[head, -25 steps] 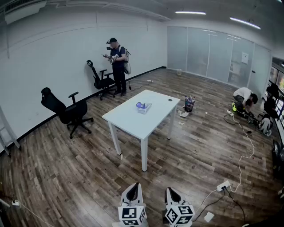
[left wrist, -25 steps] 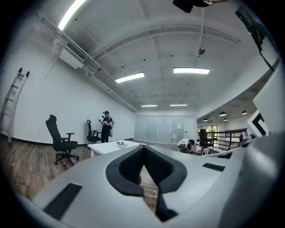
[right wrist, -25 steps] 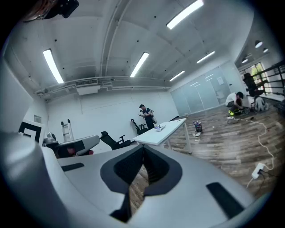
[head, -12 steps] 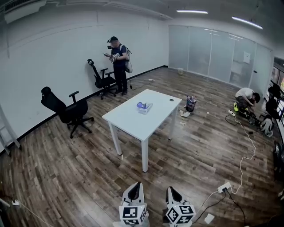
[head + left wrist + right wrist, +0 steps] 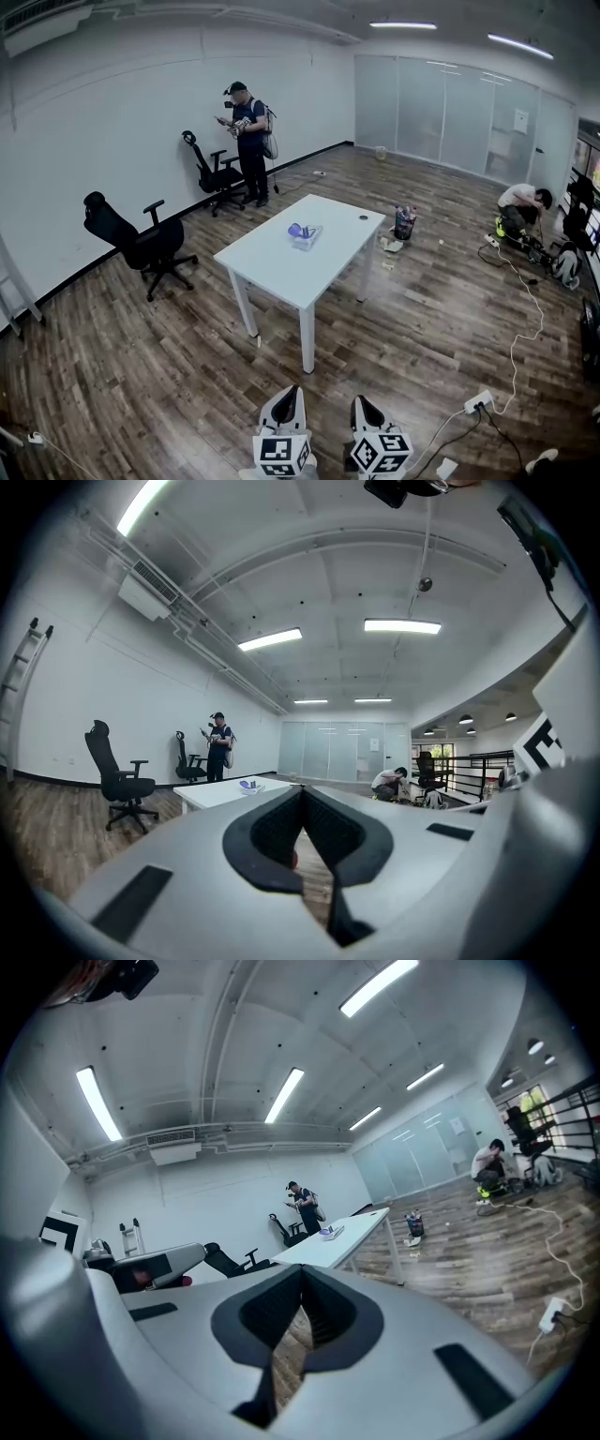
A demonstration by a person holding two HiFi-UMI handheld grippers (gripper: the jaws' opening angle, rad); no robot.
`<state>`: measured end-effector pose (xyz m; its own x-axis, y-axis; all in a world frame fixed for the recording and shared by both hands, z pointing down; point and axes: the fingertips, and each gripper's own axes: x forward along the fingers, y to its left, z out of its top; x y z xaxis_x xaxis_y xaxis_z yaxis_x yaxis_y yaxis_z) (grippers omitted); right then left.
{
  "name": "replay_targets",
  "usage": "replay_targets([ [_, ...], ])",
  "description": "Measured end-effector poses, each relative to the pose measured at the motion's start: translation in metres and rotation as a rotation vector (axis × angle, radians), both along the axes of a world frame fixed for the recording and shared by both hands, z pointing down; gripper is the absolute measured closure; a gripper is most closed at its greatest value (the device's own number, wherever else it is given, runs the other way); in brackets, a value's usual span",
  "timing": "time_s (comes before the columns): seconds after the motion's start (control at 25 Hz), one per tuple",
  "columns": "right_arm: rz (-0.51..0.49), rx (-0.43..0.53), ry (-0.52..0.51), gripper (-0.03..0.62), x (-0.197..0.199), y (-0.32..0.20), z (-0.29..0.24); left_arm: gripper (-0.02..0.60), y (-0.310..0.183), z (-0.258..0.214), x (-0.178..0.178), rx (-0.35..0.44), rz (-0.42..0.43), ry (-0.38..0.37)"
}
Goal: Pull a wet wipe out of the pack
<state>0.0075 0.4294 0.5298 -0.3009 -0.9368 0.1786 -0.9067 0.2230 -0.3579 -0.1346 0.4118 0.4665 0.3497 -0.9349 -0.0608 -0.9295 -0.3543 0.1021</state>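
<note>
The wet-wipe pack (image 5: pixel 304 232), a small clear packet with a purple-blue top, lies near the middle of a white table (image 5: pixel 272 264) well ahead of me. It also shows small and far off as the pack (image 5: pixel 249 785) in the left gripper view and the pack (image 5: pixel 328 1233) in the right gripper view. My left gripper (image 5: pixel 282 405) and right gripper (image 5: pixel 364 411) sit side by side at the bottom edge of the head view, far short of the table. Both point roughly level toward it. Each has its jaws shut with nothing between them.
Two black office chairs (image 5: pixel 141 242) (image 5: pixel 211 169) stand by the left wall, where a person (image 5: pixel 248 141) stands. Another person (image 5: pixel 520 202) crouches at far right among gear. A power strip (image 5: pixel 477 403) and white cable lie on the wood floor at right. A bucket (image 5: pixel 403 221) stands beyond the table.
The view has shifted slightly: the table and chairs sit a little lower and nearer in the head view. Both grippers keep their places at the bottom edge, still shut.
</note>
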Motion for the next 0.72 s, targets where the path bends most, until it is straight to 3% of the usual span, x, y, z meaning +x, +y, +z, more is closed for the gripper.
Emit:
replay_targets([
  [0.72, 0.004, -0.019, 0.018, 0.586, -0.013, -0.092, 0.000, 0.584, -0.094, 0.000, -0.007, -0.011, 0.032, -0.002],
])
